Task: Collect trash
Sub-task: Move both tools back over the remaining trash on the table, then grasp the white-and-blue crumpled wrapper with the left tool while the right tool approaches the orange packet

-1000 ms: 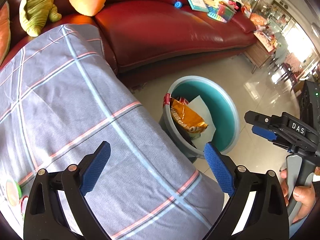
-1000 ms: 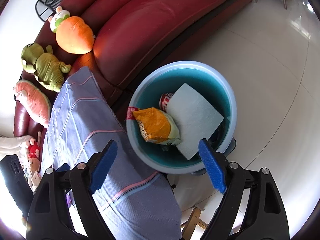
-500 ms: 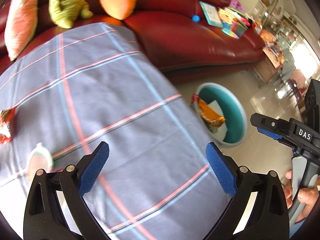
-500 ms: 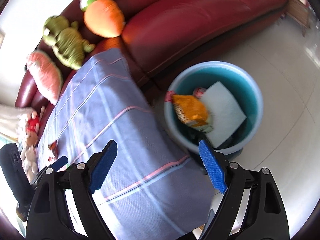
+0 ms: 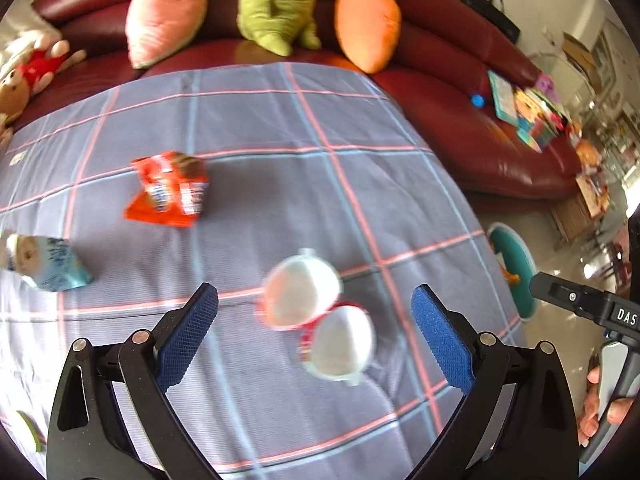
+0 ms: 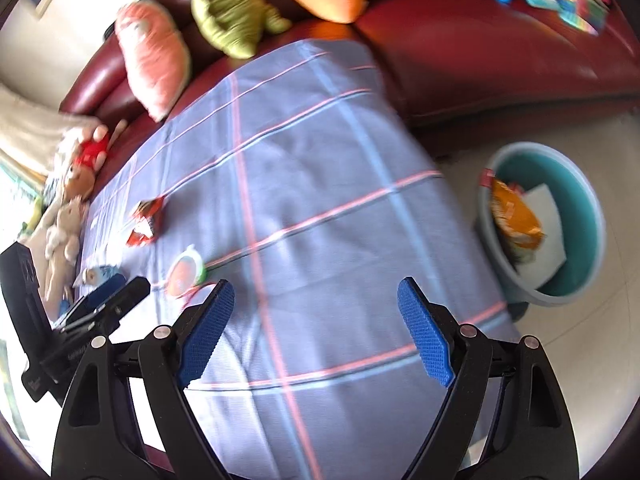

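Note:
A plaid cloth [image 5: 280,152] covers the table. On it lie two white round cups with red rims [image 5: 320,312], a red snack wrapper [image 5: 168,192] and a light blue packet [image 5: 48,264]. My left gripper [image 5: 314,336] hangs open above the cups, nothing between its blue pads. In the right wrist view the cups [image 6: 186,270] and the red wrapper [image 6: 146,222] sit at the left. My right gripper [image 6: 316,328] is open over bare cloth [image 6: 320,200]. The teal bin [image 6: 580,200] on the floor at the right holds an orange bag [image 6: 516,216] and white paper.
A dark red sofa [image 5: 480,92] runs behind the table, with a pink cushion [image 5: 168,8], a green plush [image 5: 276,4] and a carrot plush [image 5: 368,24]. Books [image 5: 528,108] lie on its right end. The teal bin [image 5: 516,268] stands beyond the table's right edge.
Both grippers swung left from above the bin to over the table. The cups, red wrapper and blue packet came into view. Both grippers stayed open.

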{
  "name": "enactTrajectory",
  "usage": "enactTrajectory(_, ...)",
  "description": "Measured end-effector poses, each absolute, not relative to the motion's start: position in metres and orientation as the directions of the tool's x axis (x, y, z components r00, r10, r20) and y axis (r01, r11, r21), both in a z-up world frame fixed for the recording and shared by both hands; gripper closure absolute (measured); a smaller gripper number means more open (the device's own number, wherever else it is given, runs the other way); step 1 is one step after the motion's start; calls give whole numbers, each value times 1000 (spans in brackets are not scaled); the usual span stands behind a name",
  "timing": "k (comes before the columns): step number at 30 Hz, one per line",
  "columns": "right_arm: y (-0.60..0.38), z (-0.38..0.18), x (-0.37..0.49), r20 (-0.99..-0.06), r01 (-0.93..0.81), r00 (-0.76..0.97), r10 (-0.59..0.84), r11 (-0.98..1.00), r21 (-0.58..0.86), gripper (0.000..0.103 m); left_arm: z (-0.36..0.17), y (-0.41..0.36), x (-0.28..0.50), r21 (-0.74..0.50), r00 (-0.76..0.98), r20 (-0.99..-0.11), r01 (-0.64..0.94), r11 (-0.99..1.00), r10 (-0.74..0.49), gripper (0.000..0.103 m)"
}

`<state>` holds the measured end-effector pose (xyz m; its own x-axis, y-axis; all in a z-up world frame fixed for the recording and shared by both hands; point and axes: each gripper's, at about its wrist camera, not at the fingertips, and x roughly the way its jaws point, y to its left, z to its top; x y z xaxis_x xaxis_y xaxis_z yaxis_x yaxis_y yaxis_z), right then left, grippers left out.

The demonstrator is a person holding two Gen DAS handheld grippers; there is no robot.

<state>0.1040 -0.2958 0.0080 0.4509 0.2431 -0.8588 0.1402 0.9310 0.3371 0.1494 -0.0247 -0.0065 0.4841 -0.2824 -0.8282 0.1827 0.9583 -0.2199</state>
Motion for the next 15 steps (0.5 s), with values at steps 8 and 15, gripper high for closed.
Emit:
enactTrajectory(8,-219,8,125,-877,39,394,275,948,315,23,-12,58,140,-233,506,-830,73,970,-237,5)
enactTrajectory(15,-165,4,141,-888,-39,351,298,952,304,23,-23,110,134,-232,505,-841,-9,973,-196,5)
